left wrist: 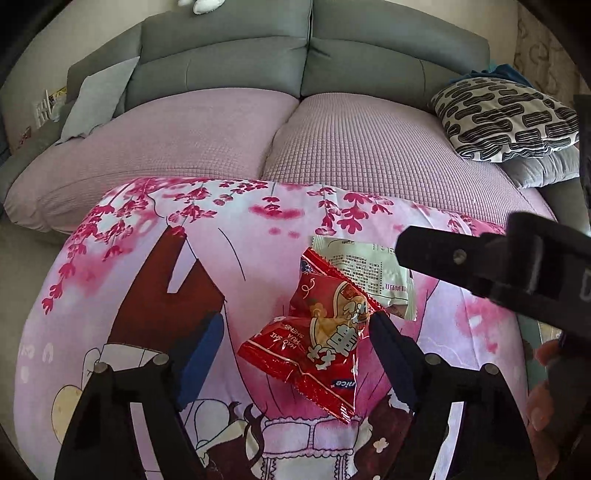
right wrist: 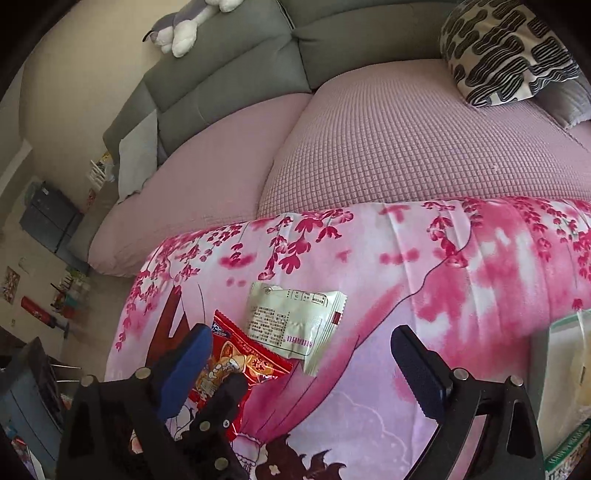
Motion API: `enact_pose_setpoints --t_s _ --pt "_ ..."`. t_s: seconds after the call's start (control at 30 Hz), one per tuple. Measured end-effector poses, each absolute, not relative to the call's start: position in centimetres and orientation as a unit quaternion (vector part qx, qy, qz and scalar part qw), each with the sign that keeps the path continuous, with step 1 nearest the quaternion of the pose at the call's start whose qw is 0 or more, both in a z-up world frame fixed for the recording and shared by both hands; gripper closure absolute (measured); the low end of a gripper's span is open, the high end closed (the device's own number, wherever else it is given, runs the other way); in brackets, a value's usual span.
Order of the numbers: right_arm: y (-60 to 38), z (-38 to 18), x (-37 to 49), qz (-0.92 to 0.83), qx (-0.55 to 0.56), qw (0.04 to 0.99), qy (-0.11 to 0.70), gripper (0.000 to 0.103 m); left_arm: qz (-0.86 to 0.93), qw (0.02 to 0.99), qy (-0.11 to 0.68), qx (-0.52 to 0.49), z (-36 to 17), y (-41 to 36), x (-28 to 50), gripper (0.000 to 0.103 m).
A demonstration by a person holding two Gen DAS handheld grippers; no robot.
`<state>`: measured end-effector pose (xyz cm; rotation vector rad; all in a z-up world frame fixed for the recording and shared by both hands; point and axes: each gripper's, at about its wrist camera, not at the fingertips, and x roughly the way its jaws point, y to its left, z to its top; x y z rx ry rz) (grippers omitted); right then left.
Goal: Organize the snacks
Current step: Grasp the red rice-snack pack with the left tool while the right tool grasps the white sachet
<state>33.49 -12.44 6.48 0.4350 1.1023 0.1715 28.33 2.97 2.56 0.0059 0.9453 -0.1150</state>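
Left gripper (left wrist: pixel 295 354) is down low over the pink flowered cloth (left wrist: pixel 258 236), jaws apart, straddling the red snack packet (left wrist: pixel 317 354). The right blue pad (left wrist: pixel 391 354) sits at the packet's edge, just touching or nearly so; the left pad stands clear of it, so no squeeze on it yet. The packet lies tilted and crinkled on the cloth, its far corner overlapping the white sachet (left wrist: pixel 365 269) just behind.

Over to the right gripper (right wrist: pixel 303 373): jaws spread wide, nothing between them but cloth. Its left finger (right wrist: pixel 184 369) hangs above the red packet, right beside the other gripper's black finger (right wrist: pixel 225 398). The white sachet (right wrist: pixel 295 325) lies flat ahead, printed side up, between the two fingers' lines but not touched.

At the far right edge of that view, a clear bag (right wrist: pixel 569 354) and a green-printed box (right wrist: pixel 569 454) sit beside the cloth.

Beyond the cloth, the sofa's pink seat cover (right wrist: pixel 369 147), then grey back cushions (left wrist: pixel 295 59). A black-and-white patterned pillow (left wrist: pixel 506 118) rests at the right end, and a grey-and-white plush toy (right wrist: pixel 184 26) sits up on the backrest.
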Motion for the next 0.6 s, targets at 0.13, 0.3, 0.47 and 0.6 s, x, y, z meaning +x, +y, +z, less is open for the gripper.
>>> enact_pose_setpoints --t_s 0.13,0.3,0.47,0.6 --pt "-11.4 5.2 34.9 0.075 0.194 0.821 0.532 0.006 -0.047 0.887 0.459 -0.003 2.1 4.0 28.6 0.023" --pt "-9.9 4.0 35.9 0.079 0.180 0.815 0.545 0.006 -0.029 0.888 0.457 -0.032 2.0 6.4 29.0 0.023" --pt "-8.5 3.0 36.8 0.076 0.165 0.814 0.553 0.011 -0.016 0.890 0.453 -0.045 2.2 8.0 29.2 0.025" --pt "-7.8 2.6 37.2 0.065 0.148 0.815 0.556 0.017 -0.023 0.891 0.450 -0.054 2.2 8.6 29.6 0.033"
